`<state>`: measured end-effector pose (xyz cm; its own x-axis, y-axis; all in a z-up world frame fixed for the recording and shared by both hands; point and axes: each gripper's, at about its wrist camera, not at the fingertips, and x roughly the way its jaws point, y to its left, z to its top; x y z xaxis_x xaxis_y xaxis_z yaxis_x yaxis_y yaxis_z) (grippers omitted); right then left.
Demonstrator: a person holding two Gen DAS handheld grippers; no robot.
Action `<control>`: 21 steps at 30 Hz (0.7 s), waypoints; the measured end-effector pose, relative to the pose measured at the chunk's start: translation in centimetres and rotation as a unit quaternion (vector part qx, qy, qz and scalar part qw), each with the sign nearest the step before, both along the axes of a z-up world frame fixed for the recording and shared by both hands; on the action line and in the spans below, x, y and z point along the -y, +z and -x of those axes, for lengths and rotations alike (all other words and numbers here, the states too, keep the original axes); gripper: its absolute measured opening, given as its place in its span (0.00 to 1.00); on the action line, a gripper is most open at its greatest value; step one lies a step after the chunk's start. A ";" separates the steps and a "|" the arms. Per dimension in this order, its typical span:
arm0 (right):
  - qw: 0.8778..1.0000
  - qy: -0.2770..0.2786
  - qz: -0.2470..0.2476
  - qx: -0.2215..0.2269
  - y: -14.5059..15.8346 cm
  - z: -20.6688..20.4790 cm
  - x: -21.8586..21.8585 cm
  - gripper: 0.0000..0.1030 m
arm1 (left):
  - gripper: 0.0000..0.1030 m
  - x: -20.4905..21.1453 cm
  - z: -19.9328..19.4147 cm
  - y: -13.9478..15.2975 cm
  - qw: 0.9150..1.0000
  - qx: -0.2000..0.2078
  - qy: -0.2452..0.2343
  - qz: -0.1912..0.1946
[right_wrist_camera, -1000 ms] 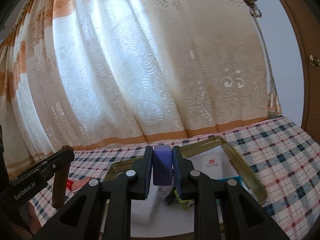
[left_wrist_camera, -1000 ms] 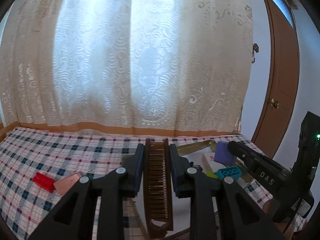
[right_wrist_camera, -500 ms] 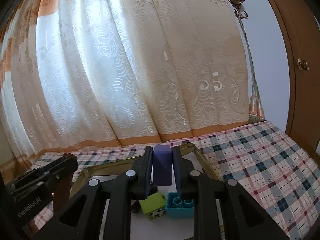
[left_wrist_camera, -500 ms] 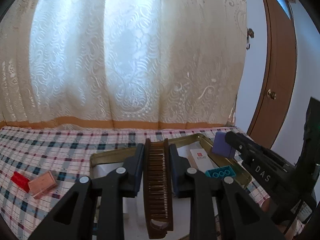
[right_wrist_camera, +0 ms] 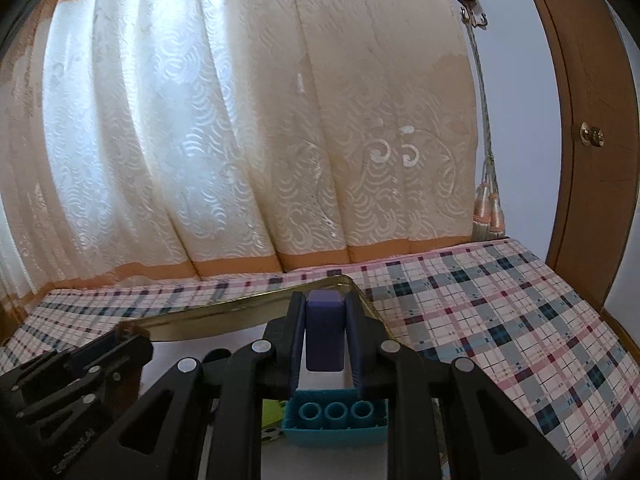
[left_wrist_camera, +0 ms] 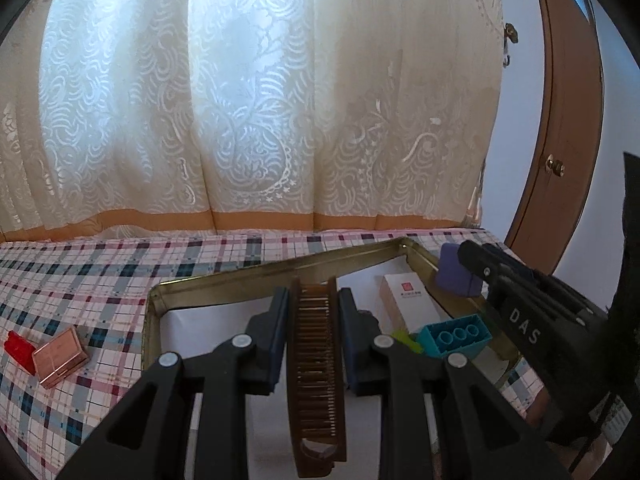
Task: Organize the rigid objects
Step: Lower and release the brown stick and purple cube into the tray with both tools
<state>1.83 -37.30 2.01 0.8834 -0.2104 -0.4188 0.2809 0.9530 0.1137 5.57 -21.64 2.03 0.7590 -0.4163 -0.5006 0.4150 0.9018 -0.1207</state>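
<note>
My left gripper point(left_wrist_camera: 313, 300) is over the gold-rimmed tray point(left_wrist_camera: 256, 273), its jaws spread a little apart from the brown comb point(left_wrist_camera: 316, 360) that stands lengthwise between them; whether it is still touching them I cannot tell. My right gripper point(right_wrist_camera: 324, 312) is shut on a purple block point(right_wrist_camera: 323, 332) above the tray's right part point(right_wrist_camera: 240, 304). The purple block also shows in the left wrist view point(left_wrist_camera: 452, 272). A teal brick point(right_wrist_camera: 334, 420) and a lime piece point(right_wrist_camera: 272, 412) lie in the tray below it.
A white carton point(left_wrist_camera: 408, 304) lies in the tray. A red brick point(left_wrist_camera: 18, 350) and a pink box point(left_wrist_camera: 60, 356) lie on the checked cloth point(left_wrist_camera: 80, 280) to the left. A curtain hangs behind, and a wooden door point(right_wrist_camera: 592, 120) stands at the right.
Both grippers moved forward over the tray. The left jaws have widened around the comb. The right gripper went lower, over the teal brick.
</note>
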 end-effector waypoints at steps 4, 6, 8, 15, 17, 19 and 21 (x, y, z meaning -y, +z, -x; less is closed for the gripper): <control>1.000 -0.005 -0.001 -0.010 -0.4 -0.5 0.3 0.21 | 0.22 0.5 -0.4 -0.2 1.000 -0.003 0.000 -0.005; 1.000 -0.008 0.004 -0.020 -0.6 -0.8 0.3 0.21 | 0.22 0.7 -0.5 -0.4 1.000 -0.007 0.000 -0.008; 1.000 -0.007 0.003 -0.027 -0.9 -1.0 0.3 0.21 | 0.22 0.9 -0.6 -0.6 1.000 -0.008 -0.001 -0.012; 0.999 -0.001 0.009 -0.049 -1.7 -1.7 -0.2 0.21 | 0.22 1.3 -0.6 -1.2 0.999 -0.006 0.004 -0.032; 0.999 -0.002 0.010 -0.053 -1.8 -1.7 -0.2 0.21 | 0.22 1.4 -0.7 -1.4 0.999 -0.009 0.005 -0.038; 0.998 -0.001 0.009 -0.055 -1.9 -1.8 -0.3 0.21 | 0.22 1.3 -0.8 -1.6 0.999 -0.011 0.007 -0.040; 0.998 -0.001 0.008 -0.056 -1.9 -1.9 -0.2 0.21 | 0.22 1.4 -0.9 -1.8 0.999 -0.013 0.009 -0.044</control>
<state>3.70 -37.07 0.10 0.8306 -0.2198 -0.5116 0.2934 0.9537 0.0667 6.49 -23.00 0.27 0.7520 -0.3571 -0.5540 0.3972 0.9163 -0.0515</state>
